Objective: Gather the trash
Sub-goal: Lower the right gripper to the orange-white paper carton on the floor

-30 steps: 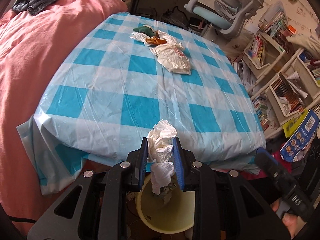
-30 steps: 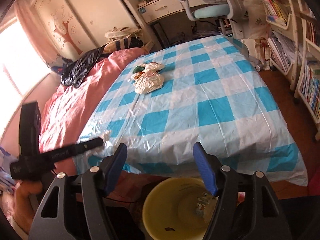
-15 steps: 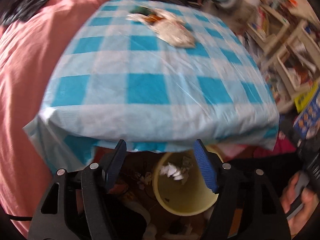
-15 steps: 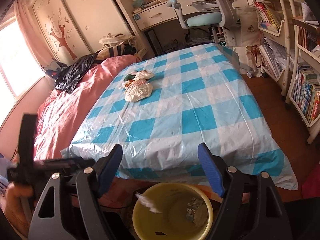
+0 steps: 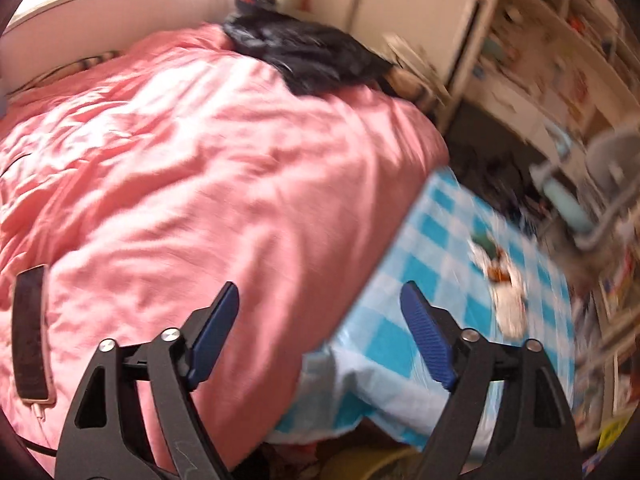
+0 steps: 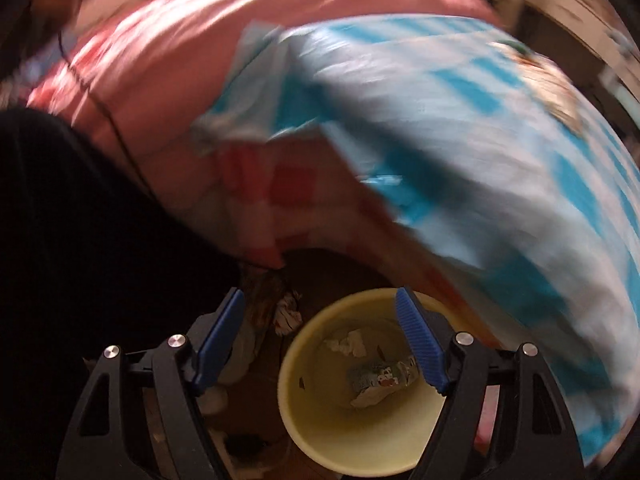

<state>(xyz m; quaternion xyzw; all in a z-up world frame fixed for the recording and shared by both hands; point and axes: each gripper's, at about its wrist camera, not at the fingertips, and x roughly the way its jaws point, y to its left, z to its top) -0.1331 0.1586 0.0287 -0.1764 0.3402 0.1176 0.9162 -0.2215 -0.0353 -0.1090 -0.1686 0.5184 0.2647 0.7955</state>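
Observation:
My left gripper [image 5: 320, 300] hangs over the edge of the pink quilt [image 5: 180, 184]; its jaws are opening wide and nothing is between them. A pile of trash [image 5: 500, 280], white plastic with brown and green bits, lies on the blue checked tablecloth [image 5: 424, 280] to the right. My right gripper [image 6: 320, 308] stands open and empty, pointing steeply down over the yellow bin [image 6: 320, 420]. White tissue [image 6: 348, 344] and a printed wrapper [image 6: 380, 376] lie inside the bin. The bin rim [image 5: 360, 460] peeks in at the bottom of the left wrist view.
A phone [image 5: 30, 336] with a cable lies on the quilt at the left. A black garment [image 5: 304, 56] sits at the far end of the bed. Shelves [image 5: 560, 60] and a desk chair [image 5: 592, 200] stand at the right. More scraps [image 6: 286, 316] lie on the floor beside the bin.
The left gripper let go of the white tissue, which dropped into the bin, then opened wide and swung up and left toward the quilt. The right gripper tipped down over the bin.

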